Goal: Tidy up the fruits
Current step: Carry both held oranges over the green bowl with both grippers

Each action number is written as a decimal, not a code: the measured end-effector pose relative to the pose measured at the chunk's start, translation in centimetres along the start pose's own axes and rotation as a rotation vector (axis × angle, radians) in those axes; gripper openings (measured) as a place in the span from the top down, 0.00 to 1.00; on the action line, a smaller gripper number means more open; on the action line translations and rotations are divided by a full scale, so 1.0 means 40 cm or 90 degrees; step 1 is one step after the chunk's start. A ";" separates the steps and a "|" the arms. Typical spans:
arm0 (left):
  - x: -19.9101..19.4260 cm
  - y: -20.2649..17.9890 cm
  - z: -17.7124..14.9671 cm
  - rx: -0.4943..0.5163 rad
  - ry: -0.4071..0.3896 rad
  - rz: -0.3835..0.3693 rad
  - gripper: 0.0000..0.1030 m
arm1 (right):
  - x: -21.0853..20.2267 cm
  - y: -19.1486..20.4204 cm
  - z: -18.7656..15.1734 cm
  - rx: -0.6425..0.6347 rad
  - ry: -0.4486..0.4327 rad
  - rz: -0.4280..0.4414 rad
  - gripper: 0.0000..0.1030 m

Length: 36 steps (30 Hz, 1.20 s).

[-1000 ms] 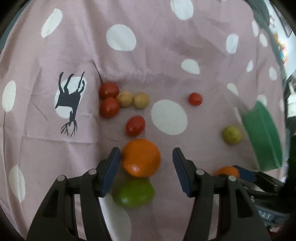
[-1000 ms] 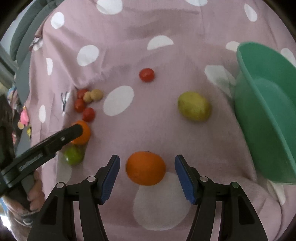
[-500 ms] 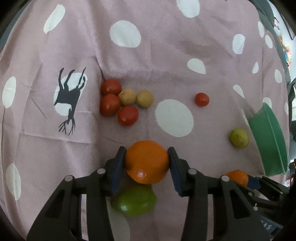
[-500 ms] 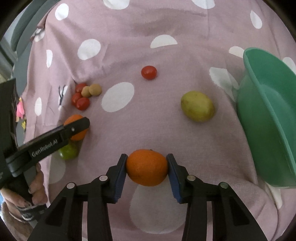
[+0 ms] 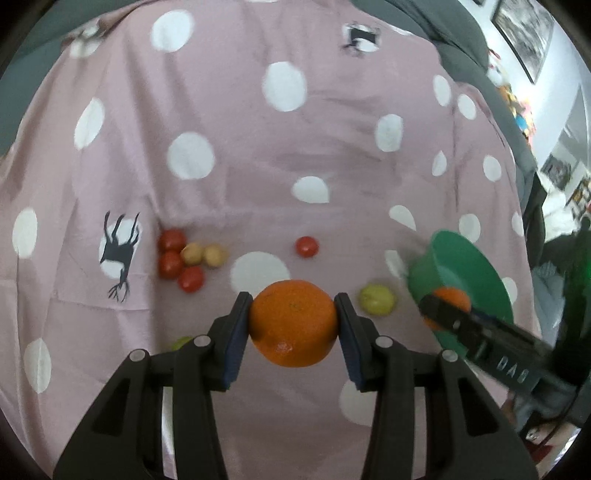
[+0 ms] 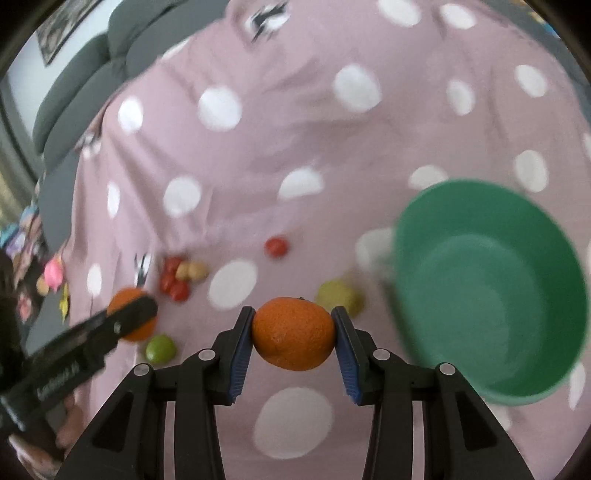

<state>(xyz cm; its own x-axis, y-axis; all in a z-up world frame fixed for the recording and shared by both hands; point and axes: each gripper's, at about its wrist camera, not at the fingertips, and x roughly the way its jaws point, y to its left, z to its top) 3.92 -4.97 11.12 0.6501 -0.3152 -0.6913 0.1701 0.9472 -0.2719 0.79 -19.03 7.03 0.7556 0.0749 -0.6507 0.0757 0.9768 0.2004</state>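
Beyond the left gripper point(image 5: 293, 319) lie a lime point(image 5: 181, 342), red tomatoes point(image 5: 177, 260) and, right of them, a bowl point(image 5: 476, 266). Both oranges sat on the cloth point(image 5: 229, 122) a second ago; now they hang above it. Each orange point(image 5: 293, 323) sits squeezed between narrowed pads point(image 5: 236, 332); the right gripper point(image 6: 293, 334) clamps its orange point(image 6: 293, 334) left of the bowl.

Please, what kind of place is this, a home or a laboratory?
Most likely a home living room. A grey sofa stands behind the pink dotted cloth with the fruit, a framed picture hangs on the wall, and colourful toys lie nearby.
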 end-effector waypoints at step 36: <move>0.199 -0.445 -0.014 0.160 0.057 -0.143 0.56 | -0.120 -0.377 -0.027 0.219 -0.105 -0.127 0.58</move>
<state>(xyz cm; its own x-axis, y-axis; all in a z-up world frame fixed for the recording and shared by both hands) 5.67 -24.37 10.08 0.5105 -0.5112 -0.6915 0.4858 0.8349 -0.2586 -4.69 -33.91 6.36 0.7961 -0.1692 -0.5811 0.4225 0.8429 0.3333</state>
